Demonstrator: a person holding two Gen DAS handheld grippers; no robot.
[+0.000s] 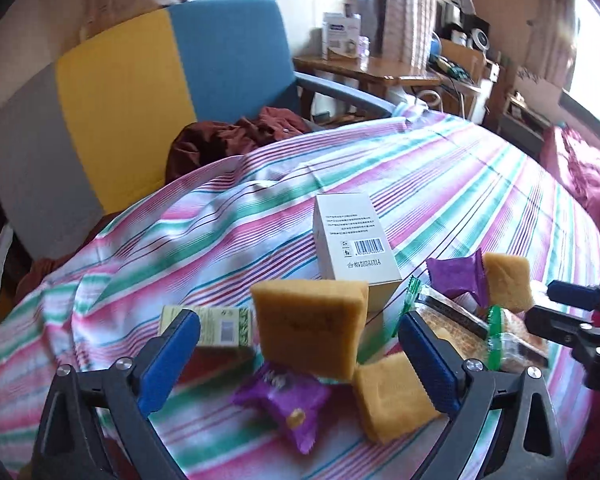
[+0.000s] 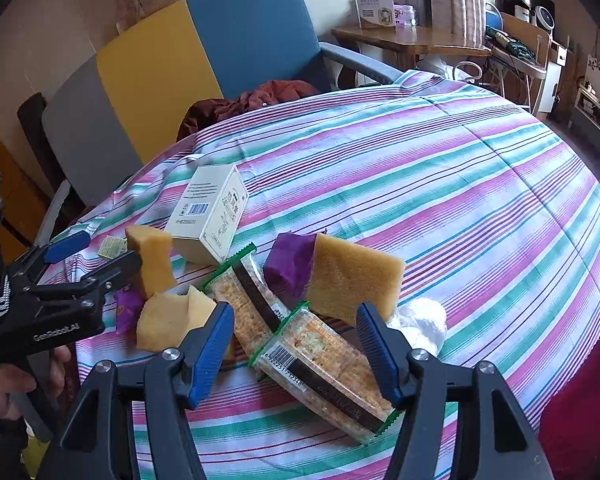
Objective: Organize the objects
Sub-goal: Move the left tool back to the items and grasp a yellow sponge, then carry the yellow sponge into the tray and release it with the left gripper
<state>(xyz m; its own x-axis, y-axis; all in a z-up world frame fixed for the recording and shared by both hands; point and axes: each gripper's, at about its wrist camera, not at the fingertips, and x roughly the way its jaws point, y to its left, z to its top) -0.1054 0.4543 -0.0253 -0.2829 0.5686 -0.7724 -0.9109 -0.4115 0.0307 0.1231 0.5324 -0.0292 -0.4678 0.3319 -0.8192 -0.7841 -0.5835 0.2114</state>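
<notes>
A cluster of items lies on the striped cloth (image 2: 440, 184). My left gripper (image 1: 300, 336) is open around an upright yellow sponge (image 1: 310, 326), with a purple snack packet (image 1: 284, 400) and a second sponge (image 1: 392, 400) below it. A white box (image 1: 354, 240) stands behind. My right gripper (image 2: 296, 344) is open just above a clear cracker packet (image 2: 332, 376); a second cracker packet (image 2: 248, 300), another sponge (image 2: 352, 276) and a purple packet (image 2: 290, 260) lie beyond. The left gripper (image 2: 100, 256) shows in the right wrist view beside the upright sponge (image 2: 152, 264).
A small green packet (image 1: 216, 326) lies left of the sponge. A white crumpled wad (image 2: 420, 320) sits right of the crackers. A chair (image 1: 140, 92) with dark red cloth (image 1: 236, 136) stands behind the table. A red cushion (image 1: 584, 176) is at right.
</notes>
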